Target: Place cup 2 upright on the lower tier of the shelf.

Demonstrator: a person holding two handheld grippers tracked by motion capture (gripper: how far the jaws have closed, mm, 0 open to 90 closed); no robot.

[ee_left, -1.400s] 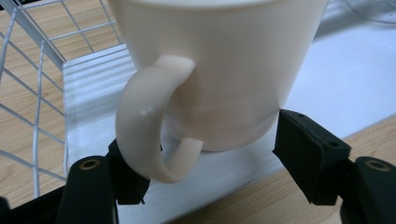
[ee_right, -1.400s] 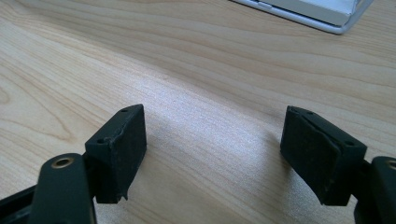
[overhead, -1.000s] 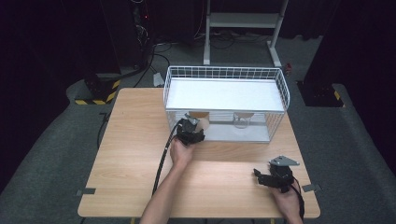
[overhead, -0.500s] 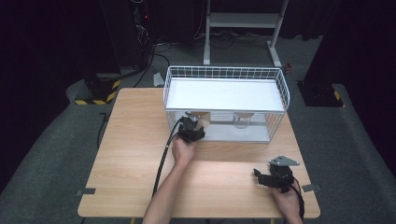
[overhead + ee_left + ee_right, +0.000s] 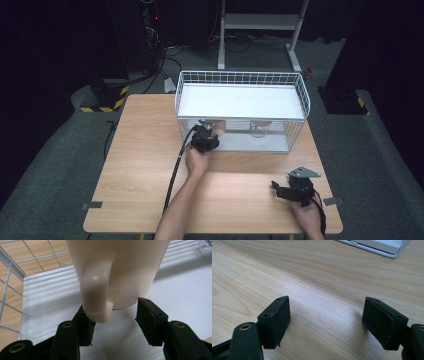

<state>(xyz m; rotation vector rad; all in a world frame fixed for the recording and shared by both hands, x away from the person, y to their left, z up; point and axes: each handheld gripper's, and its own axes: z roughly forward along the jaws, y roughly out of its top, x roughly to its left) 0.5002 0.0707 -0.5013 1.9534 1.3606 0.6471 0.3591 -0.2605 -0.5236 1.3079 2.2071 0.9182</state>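
Observation:
A cream mug [image 5: 120, 270] with a curved handle sits in the lower level of a white wire rack [image 5: 240, 78]; from above the mug [image 5: 216, 124] peeks out under the rack's top shelf. My left gripper [image 5: 115, 312] reaches into the rack's front. Its jaws have just been closing, and they now press on the mug, one pad against the handle and the other against the base. In the high view the left gripper [image 5: 206, 138] is at the rack's front left. My right gripper [image 5: 325, 315] stands open over bare wood, and from above this gripper [image 5: 286, 190] rests near the table's front right.
A clear glass [image 5: 259, 128] stands in the rack's lower level to the right of the mug, and the glass [image 5: 206, 249] also shows at a corner of the left gripper view. The wooden table [image 5: 145, 150] ends close behind the right hand. Dark floor surrounds it.

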